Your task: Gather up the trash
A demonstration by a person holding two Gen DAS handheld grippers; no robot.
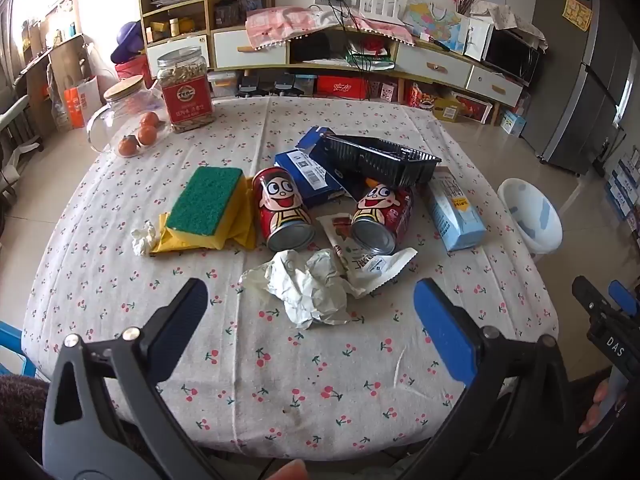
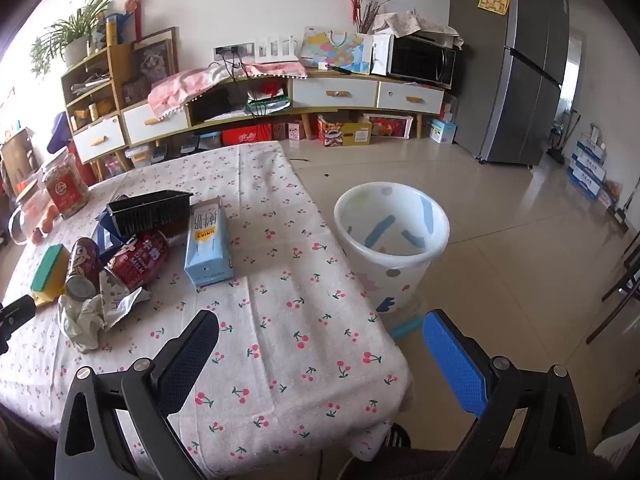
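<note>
Trash sits heaped mid-desk (image 1: 280, 380): green-and-yellow sponge (image 1: 208, 208) w/ yellow cloth at left, two red cartoon drink cans (image 1: 282, 210), crumpled white paper wad (image 1: 308, 288) nearest, pale-blue milk carton (image 1: 454, 214) at right. Left claw (image 1: 310, 320) gapes wide, empty, aimed at wad, prob. first pick. Right claw (image 2: 320, 356) also wide, empty, facing white patterned plastic bin (image 2: 390, 240) on floor beside desk.

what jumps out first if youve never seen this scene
Two red cartoon cans lie mid-table in a heap of litter, crumpled paper in front of them. A green-topped yellow sponge sits to their left. A white bin stands on the floor beside the table.
</note>
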